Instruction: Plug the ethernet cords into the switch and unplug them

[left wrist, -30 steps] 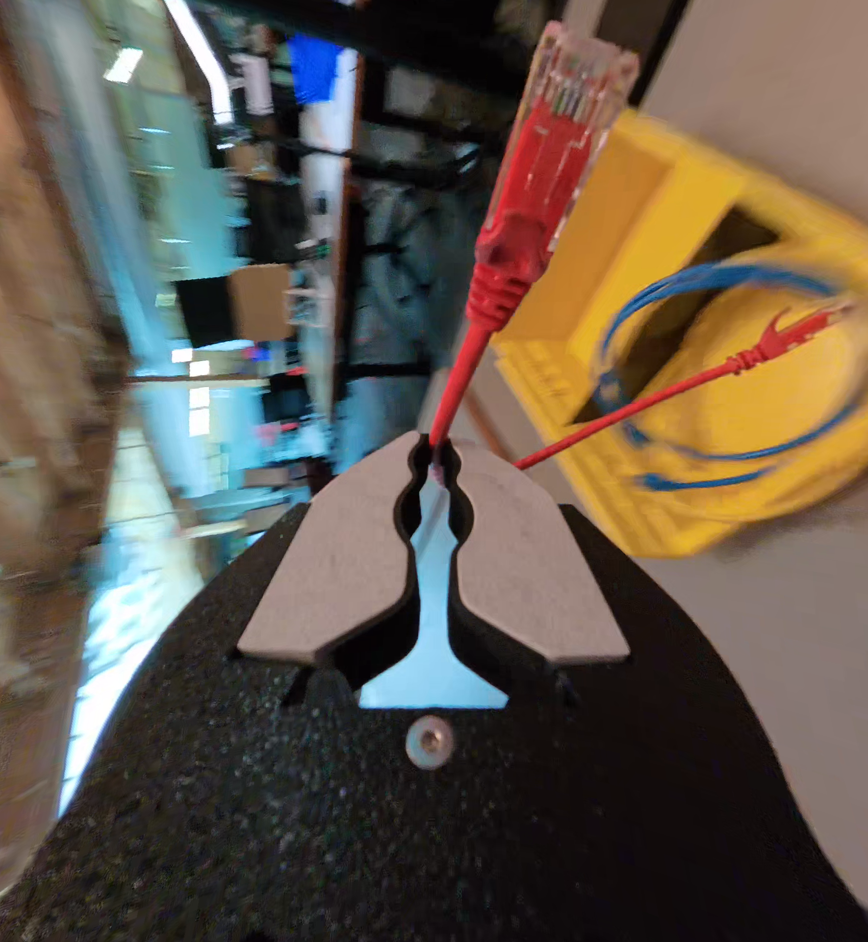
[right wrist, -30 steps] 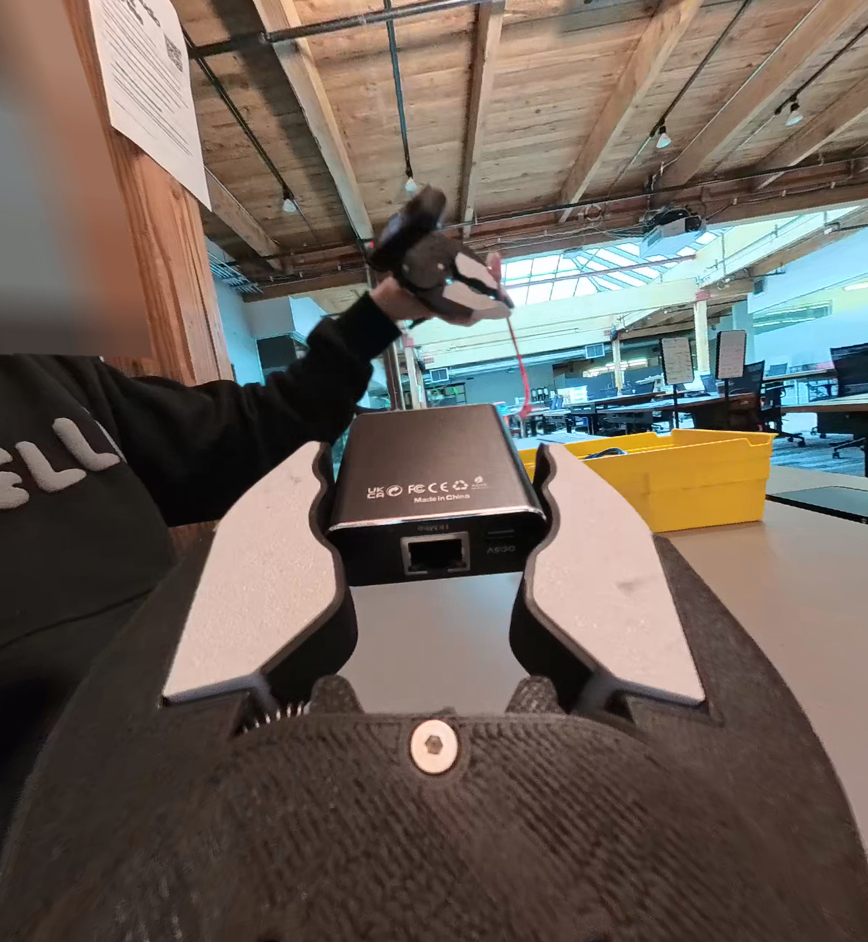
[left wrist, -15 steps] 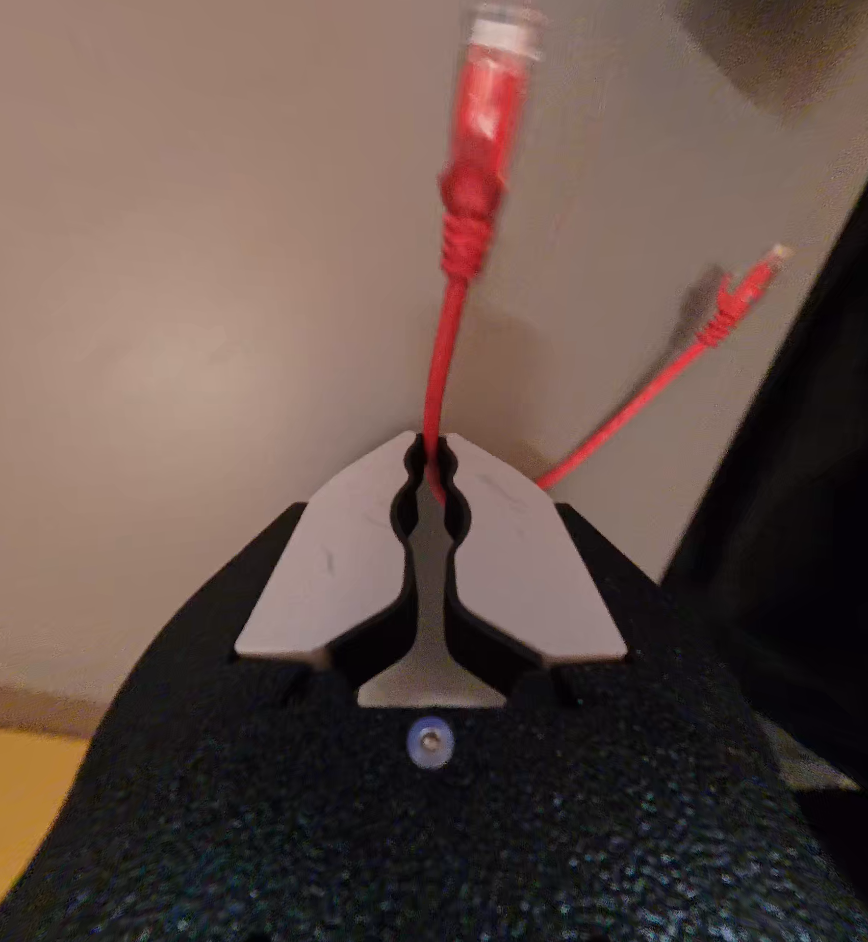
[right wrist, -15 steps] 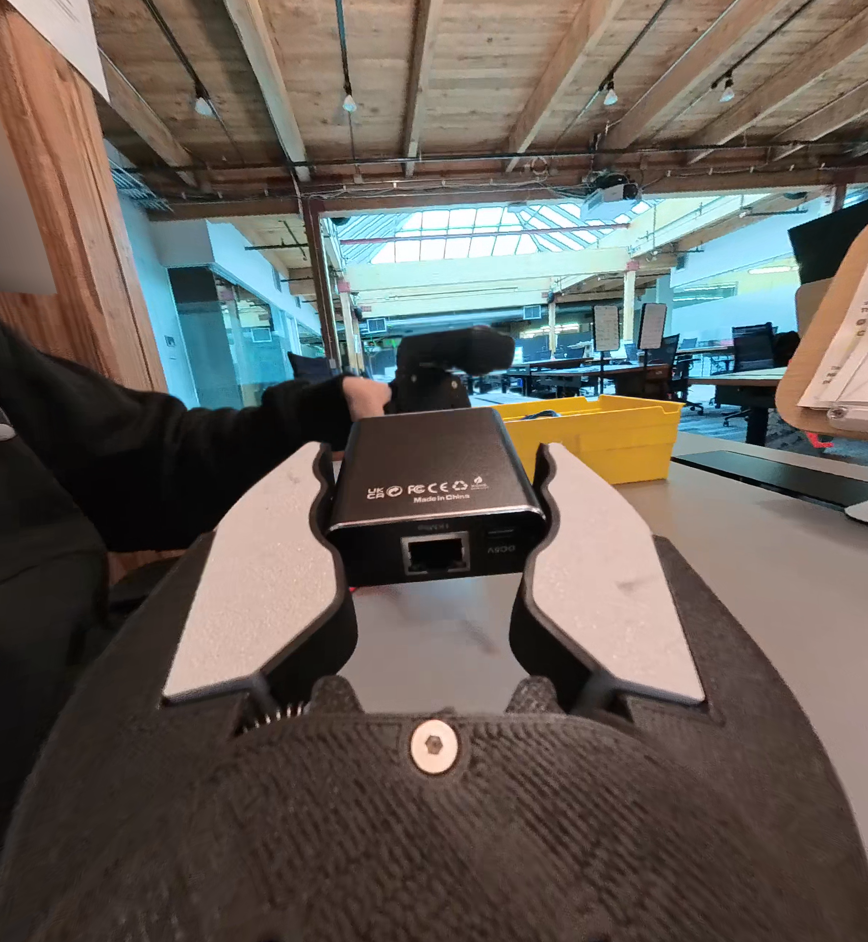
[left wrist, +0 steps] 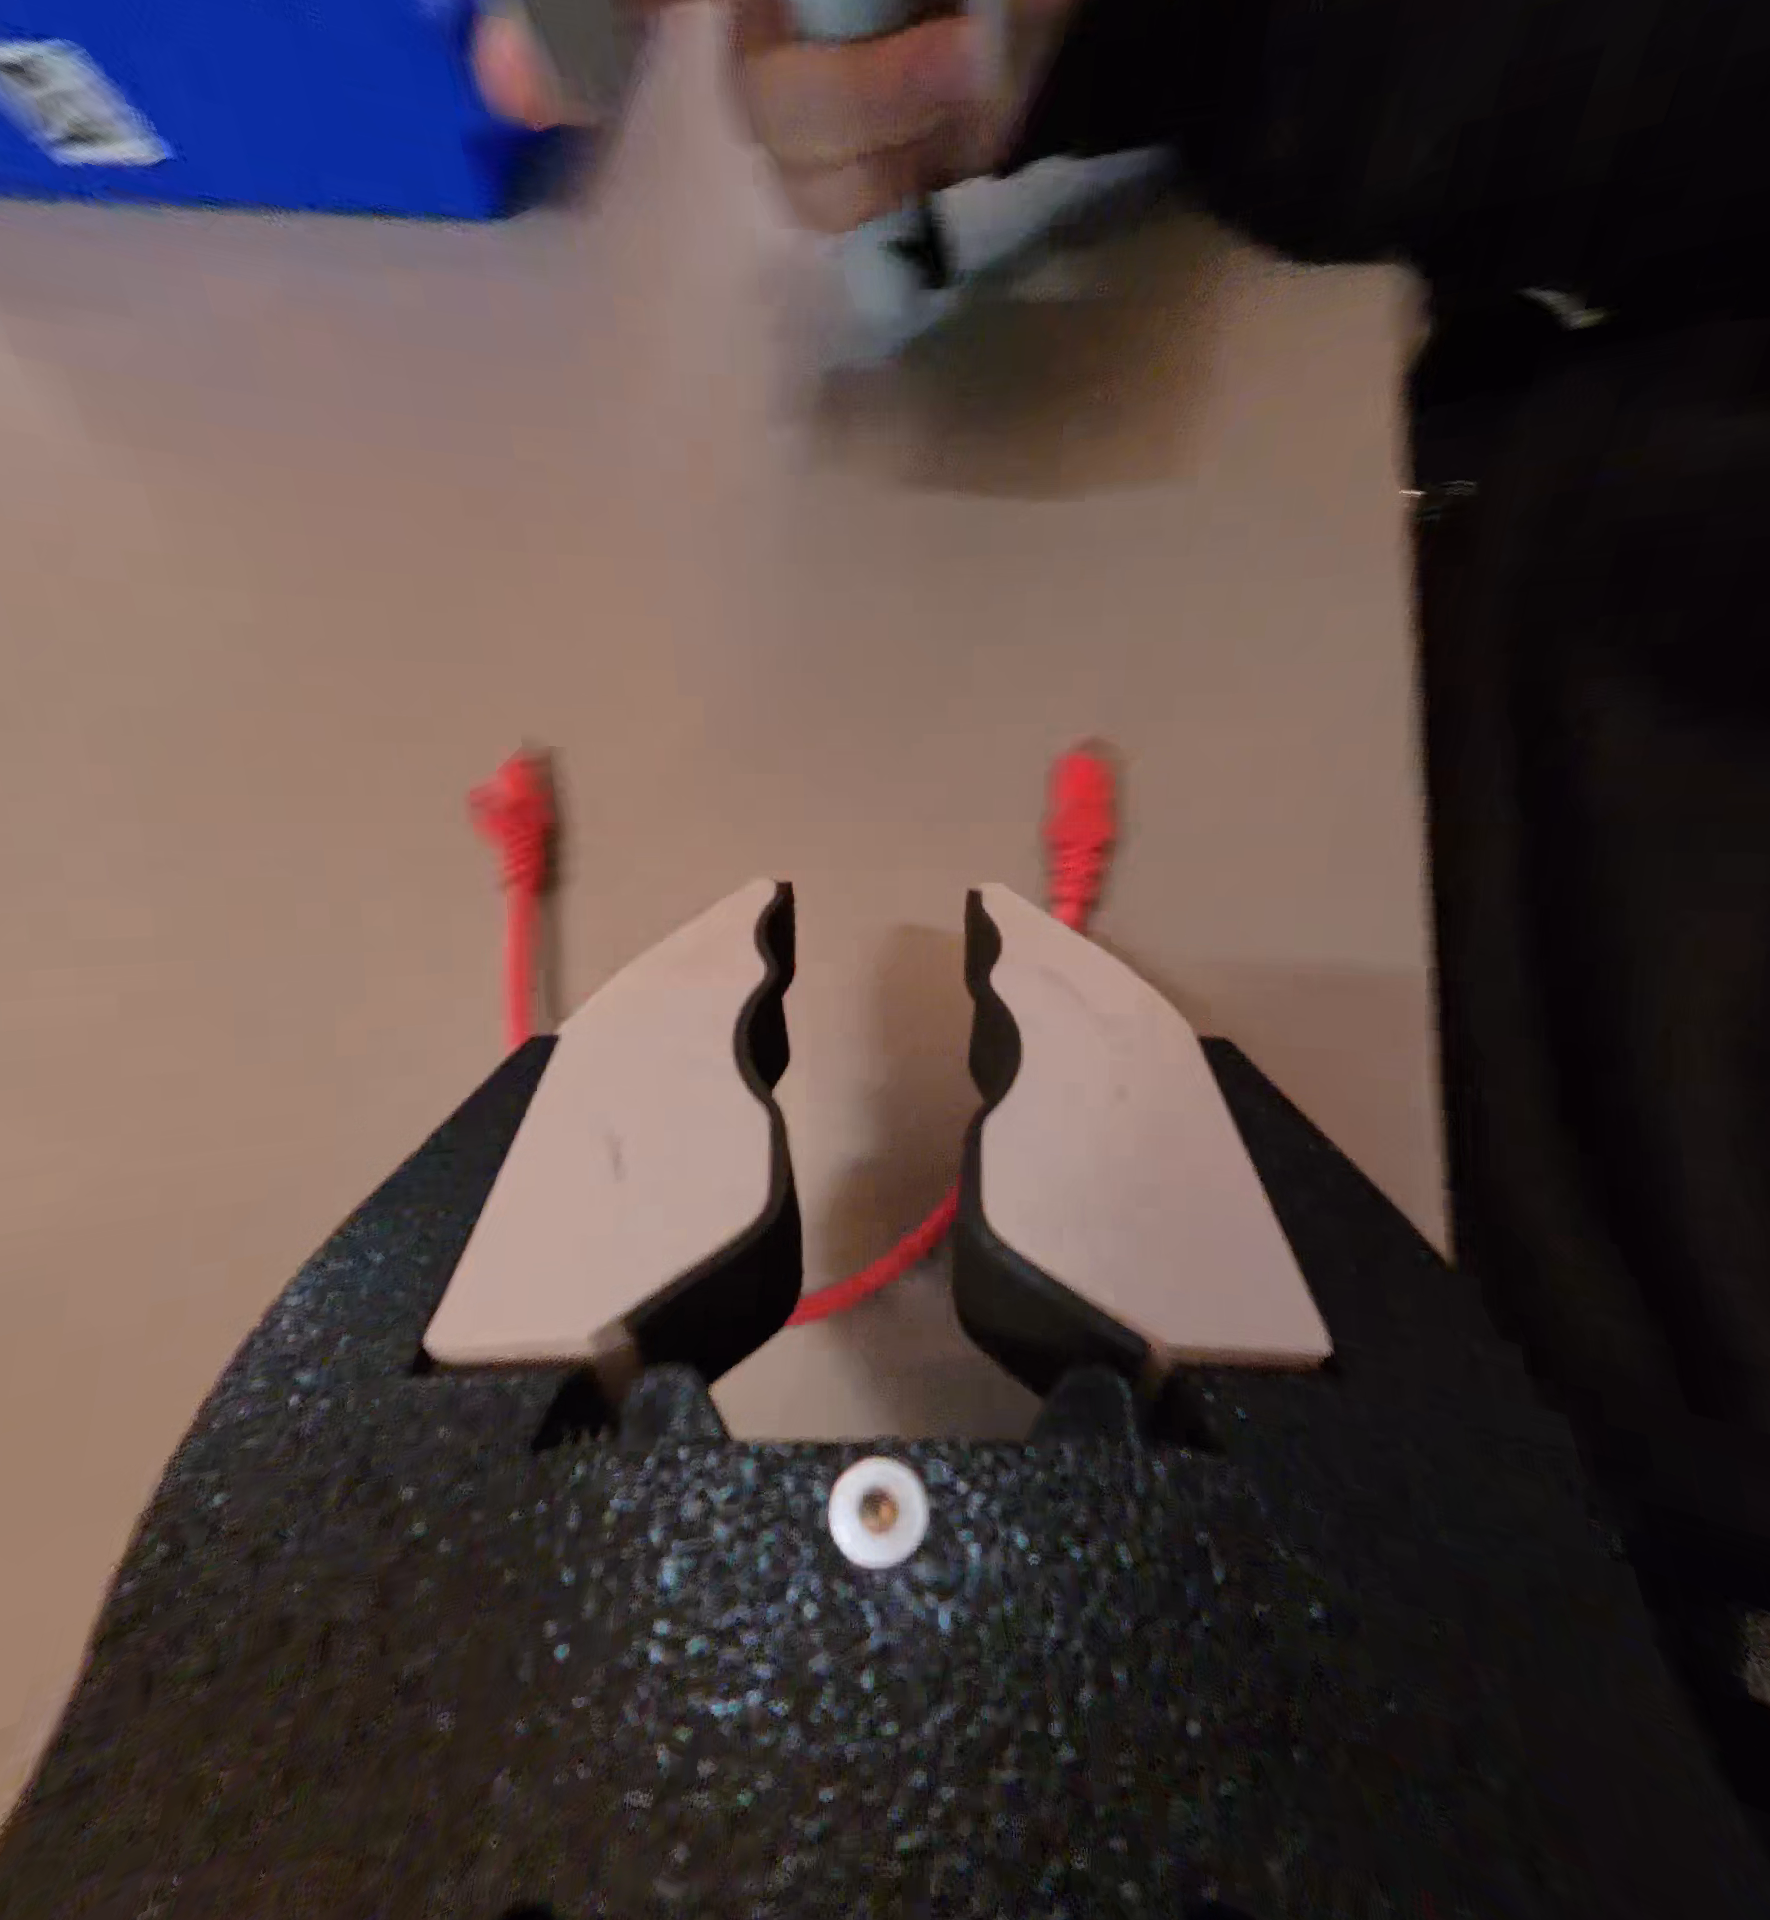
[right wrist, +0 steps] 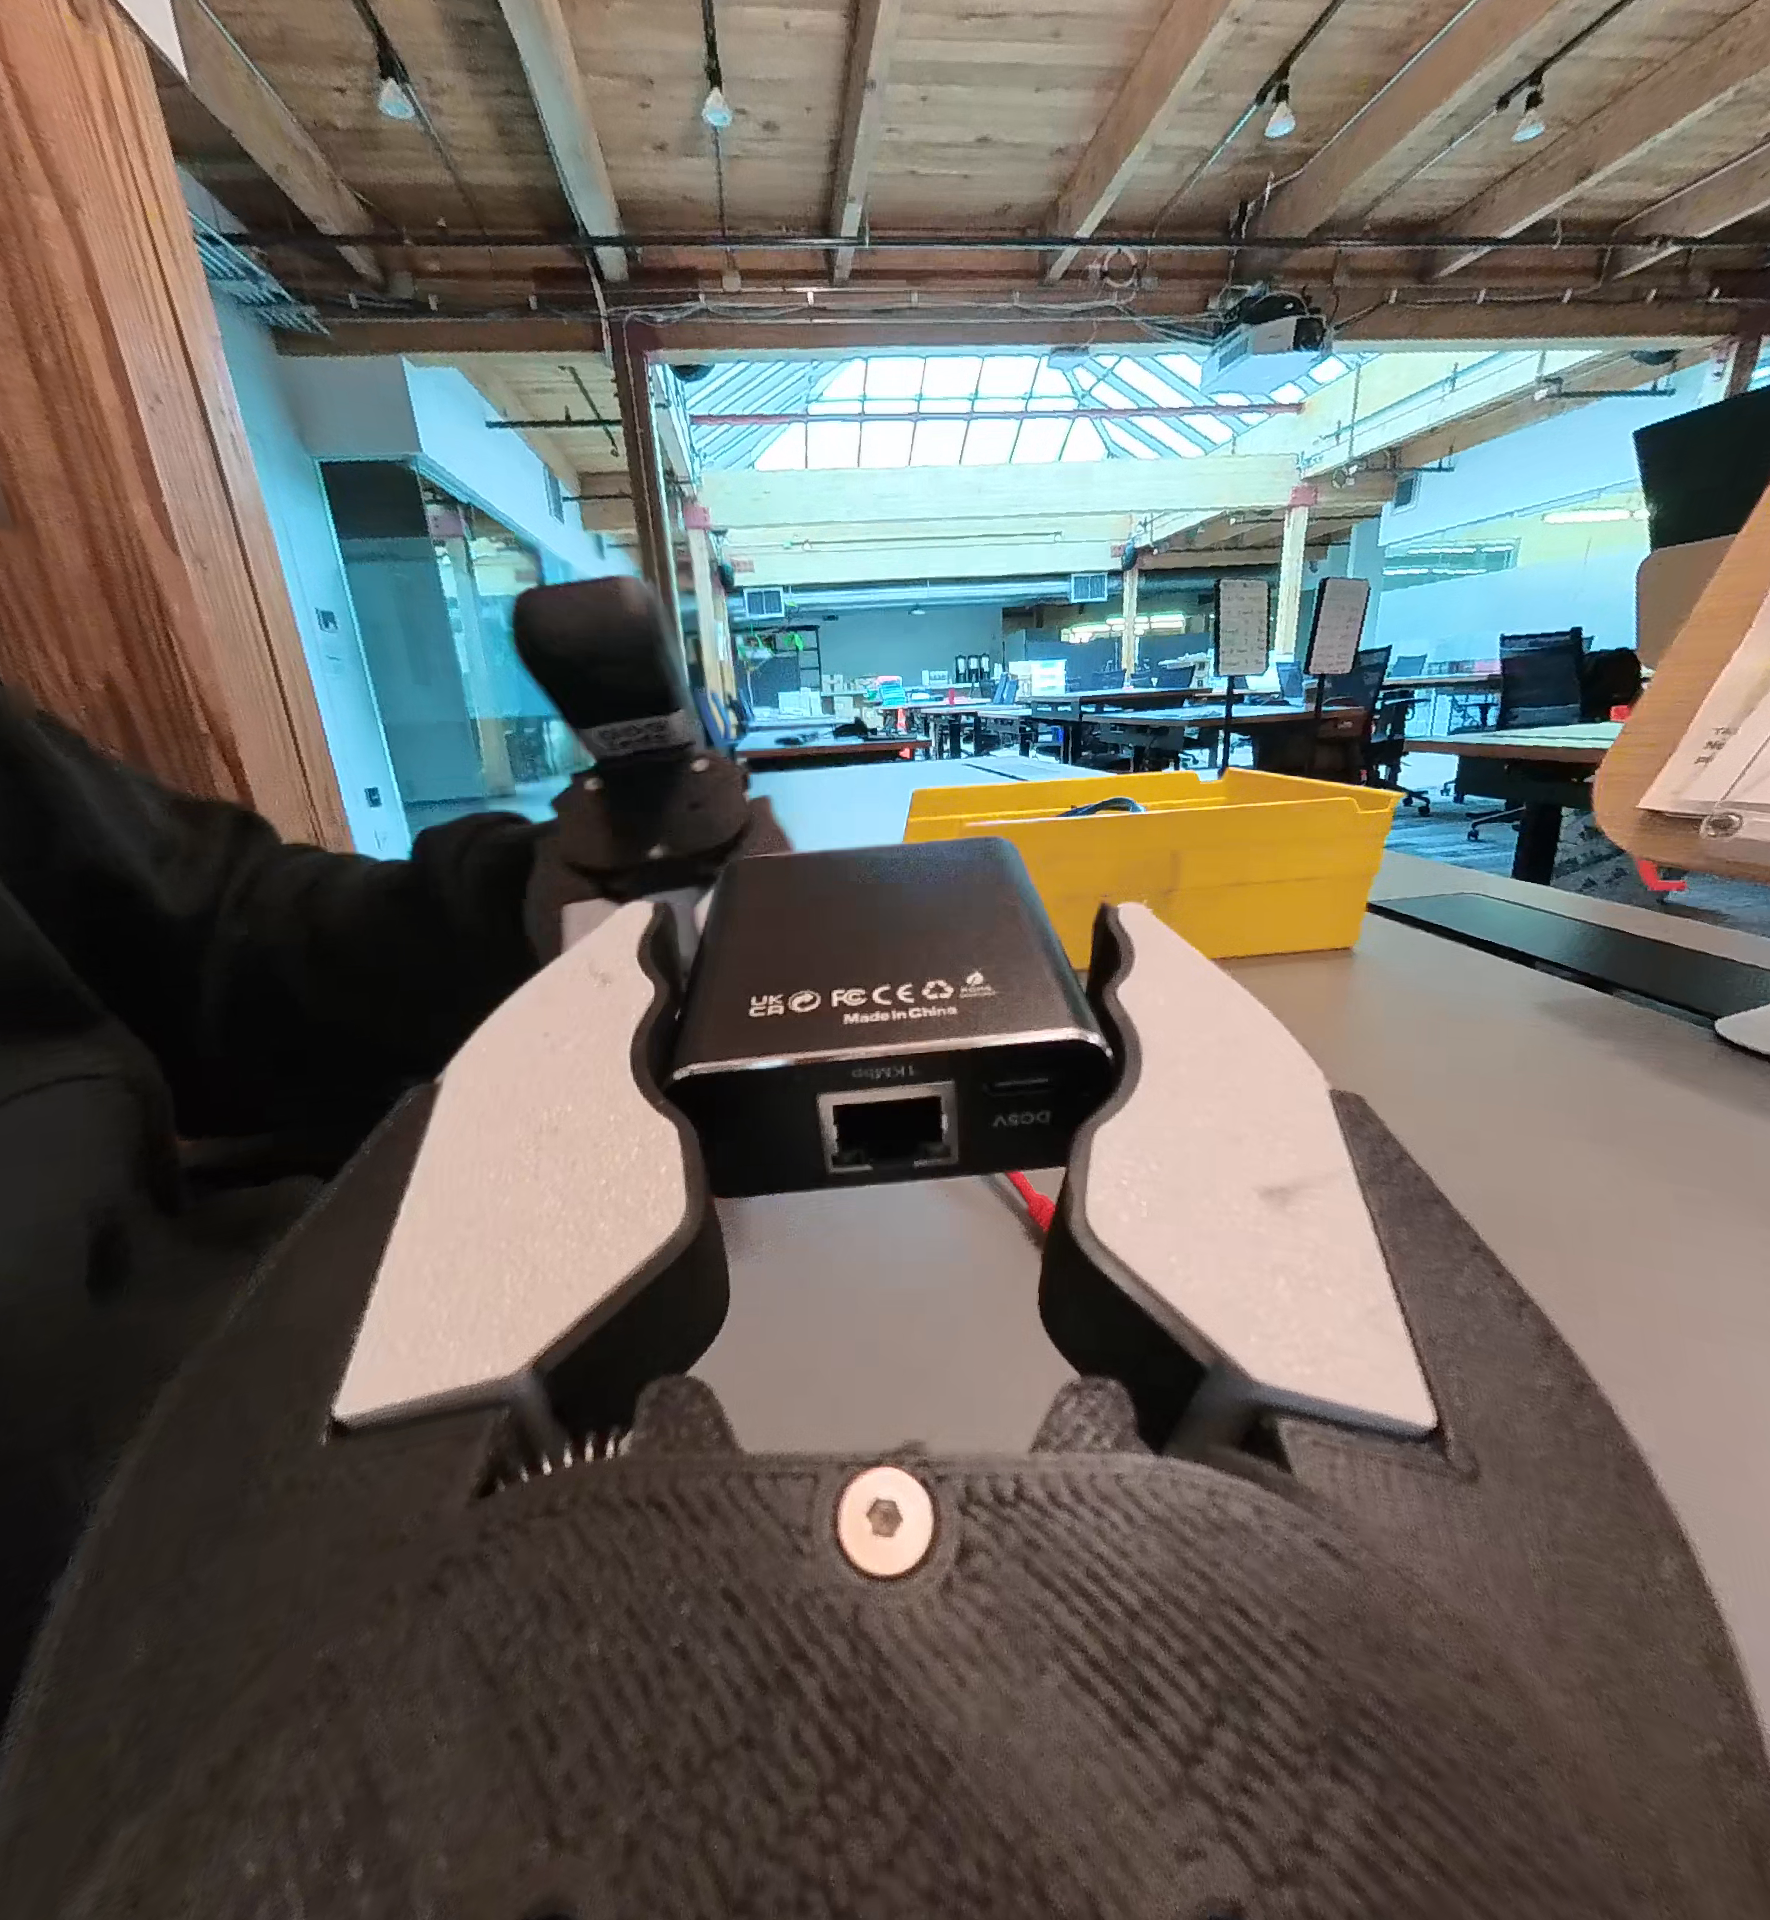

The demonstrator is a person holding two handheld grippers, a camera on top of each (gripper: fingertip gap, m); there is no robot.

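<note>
Red thin ethernet cord (left wrist: pixel 522 914) lies looped on the beige worktop (left wrist: pixel 341 571), both plugs pointing ahead, flanking the released left hand-held gripper (left wrist: pixel 879 914). Right hand-held gripper (right wrist: pixel 886 935) clamps the black box-shaped switch (right wrist: pixel 876 956).

White printed marks sit on the black switch (right wrist: pixel 886 966) held in the right gripper (right wrist: pixel 886 914). Printed sheets (right wrist: pixel 1764 717) stand to its right.

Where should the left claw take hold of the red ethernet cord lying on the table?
On the ribbed boot just behind either plug, say the right-hand one, coming from above with the fingers closing across its width. The red ethernet cord lies flat in a U under the open left claw; the boot is thicker and stiffer than the thin cable.
</note>
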